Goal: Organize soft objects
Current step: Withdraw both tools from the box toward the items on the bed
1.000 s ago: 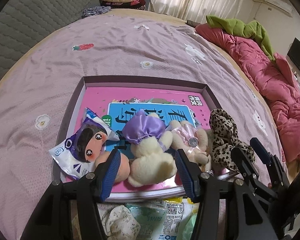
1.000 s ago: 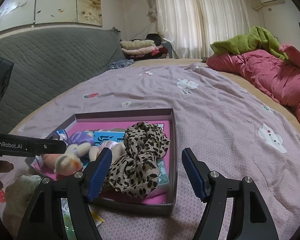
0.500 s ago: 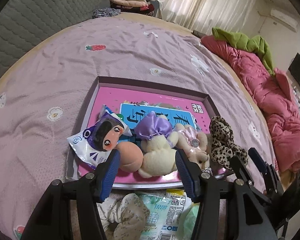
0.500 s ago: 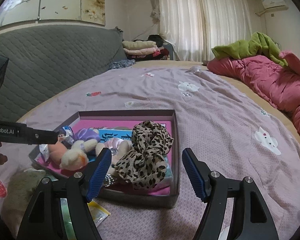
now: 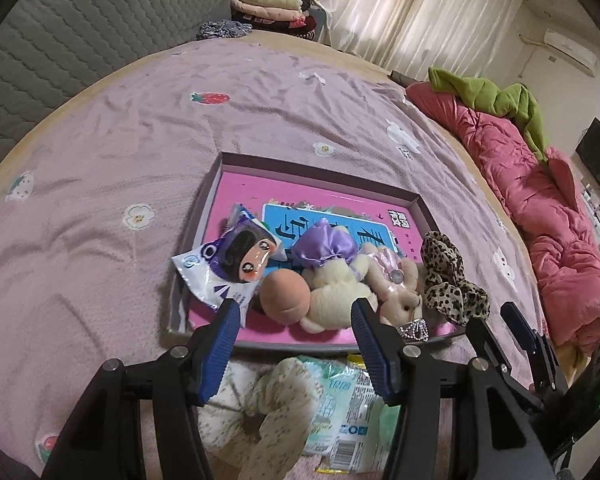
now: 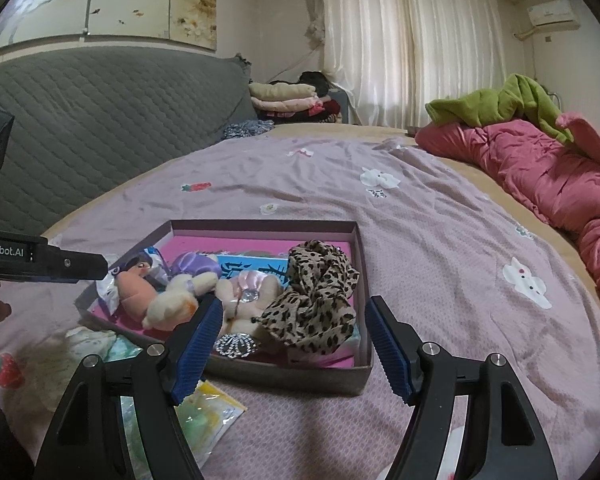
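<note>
A shallow grey box (image 5: 320, 164) (image 6: 260, 225) with a pink book inside lies on the bed. In it sit a doll packet (image 5: 228, 264), a cream plush with a purple cap (image 5: 332, 280) (image 6: 172, 304), a pink-dressed plush (image 5: 396, 284) (image 6: 248, 284), a leopard scrunchie (image 5: 448, 280) (image 6: 320, 300) and a small tiara (image 6: 236, 344). My left gripper (image 5: 292, 344) is open and empty, just in front of the box. My right gripper (image 6: 288, 344) is open and empty, over the box's near right corner. A floral cloth (image 5: 268, 396) and wipe packets (image 5: 352, 400) lie under the left gripper.
The purple patterned bedsheet (image 6: 420, 208) spreads around the box. A pink quilt (image 6: 540, 160) with a green garment (image 6: 500, 100) lies along the right. A grey quilted headboard (image 6: 100, 120) stands to the left; folded clothes (image 6: 288, 96) are stacked behind.
Both grippers have drawn back and up from the box, which now looks smaller and farther. The objects in the box have not moved. Both jaws stay open.
</note>
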